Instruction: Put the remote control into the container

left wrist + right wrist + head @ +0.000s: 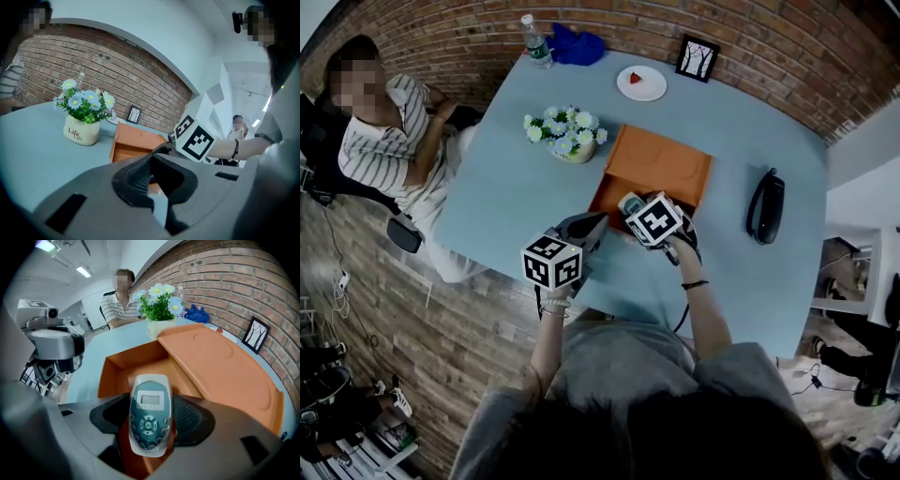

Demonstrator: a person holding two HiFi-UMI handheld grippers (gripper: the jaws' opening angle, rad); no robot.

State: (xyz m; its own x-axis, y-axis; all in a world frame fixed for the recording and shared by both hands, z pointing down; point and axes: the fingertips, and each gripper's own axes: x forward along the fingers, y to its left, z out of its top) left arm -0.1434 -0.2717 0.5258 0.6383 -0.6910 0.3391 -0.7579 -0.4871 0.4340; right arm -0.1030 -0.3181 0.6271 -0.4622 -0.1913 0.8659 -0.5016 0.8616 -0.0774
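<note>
A white and teal remote control (149,420) with a small screen sits between the black pads of my right gripper (150,430), which is shut on it. It hangs over the near end of the open orange container (133,366), whose lid (220,366) lies flat to the right. In the head view the right gripper (632,212) and remote (628,201) are at the container's (609,192) front edge. My left gripper (596,224) is just left of it, over the table, jaws together with nothing in them. In the left gripper view, the container (133,145) lies ahead.
A flower pot (567,134) stands left of the container. At the table's far end are a plate (641,82), a picture frame (697,58), a bottle (535,41) and a blue cloth (578,45). A black handset (766,208) lies right. A person (389,141) sits at the left.
</note>
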